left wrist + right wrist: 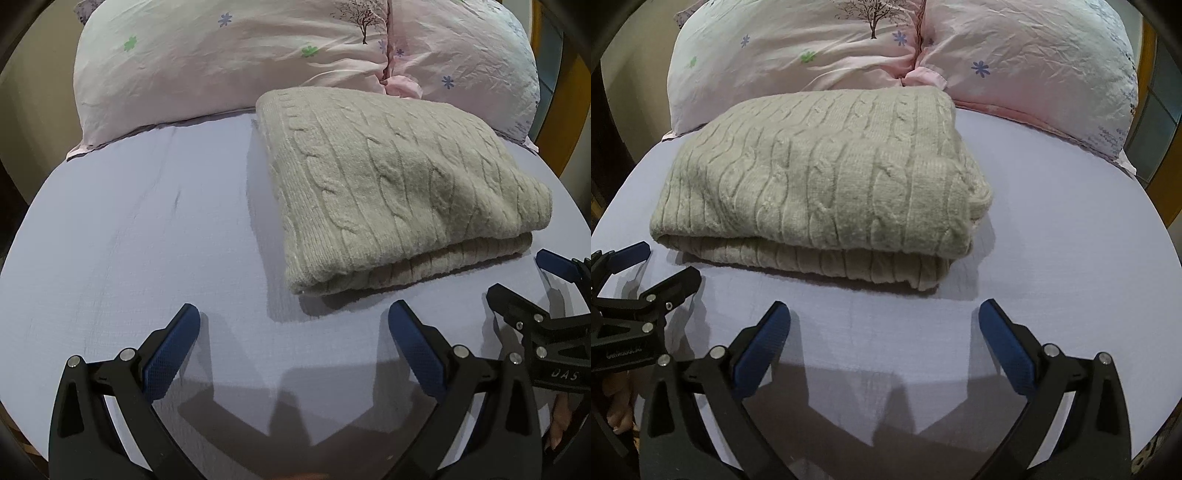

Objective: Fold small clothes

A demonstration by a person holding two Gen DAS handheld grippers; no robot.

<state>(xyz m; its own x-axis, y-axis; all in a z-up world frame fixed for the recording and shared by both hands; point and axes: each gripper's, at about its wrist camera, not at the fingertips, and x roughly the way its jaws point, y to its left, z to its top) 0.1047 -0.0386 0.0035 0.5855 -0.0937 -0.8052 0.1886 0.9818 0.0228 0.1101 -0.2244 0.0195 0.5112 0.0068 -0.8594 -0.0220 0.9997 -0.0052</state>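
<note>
A beige cable-knit sweater (399,188) lies folded in a thick rectangle on the lilac bed sheet (140,229); it also shows in the right wrist view (820,184). My left gripper (293,314) is open and empty, just in front of the sweater's near left corner. My right gripper (884,314) is open and empty, in front of the sweater's near right corner. Each gripper shows at the edge of the other's view: the right gripper (517,273) and the left gripper (668,262), both with jaws apart.
Two pink floral pillows (229,62) lie against the head of the bed behind the sweater, also in the right wrist view (1034,62). Bare sheet lies left of the sweater and right of it (1052,221). The bed's edges curve off at both sides.
</note>
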